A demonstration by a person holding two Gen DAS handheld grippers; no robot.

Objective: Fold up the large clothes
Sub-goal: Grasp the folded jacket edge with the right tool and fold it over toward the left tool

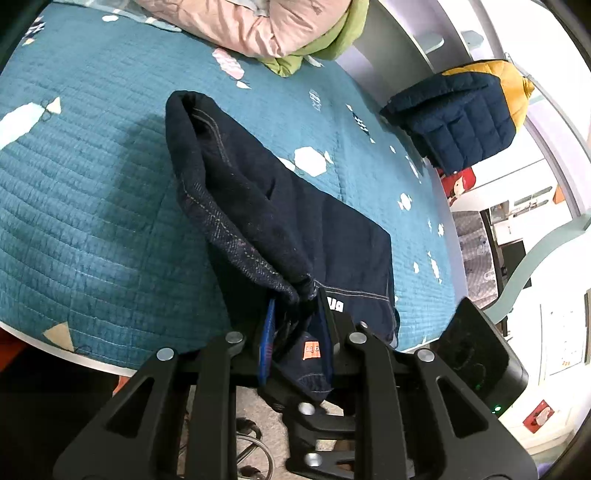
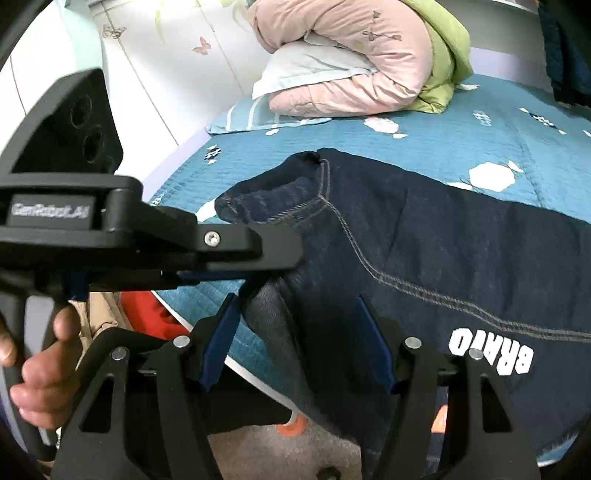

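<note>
Dark blue jeans lie on the teal quilted bed, partly hanging over its near edge. My left gripper is shut on a bunched edge of the jeans near an orange label, lifting a fold. In the right wrist view the jeans show white "BRAVO" lettering. My right gripper is open, its blue pads on either side of a hanging fold of the jeans. The left gripper also shows there, shut on the jeans' edge.
A pink and green duvet and a pillow are piled at the head of the bed. A navy and yellow padded jacket sits at the bed's far right edge. The wall runs along the left side.
</note>
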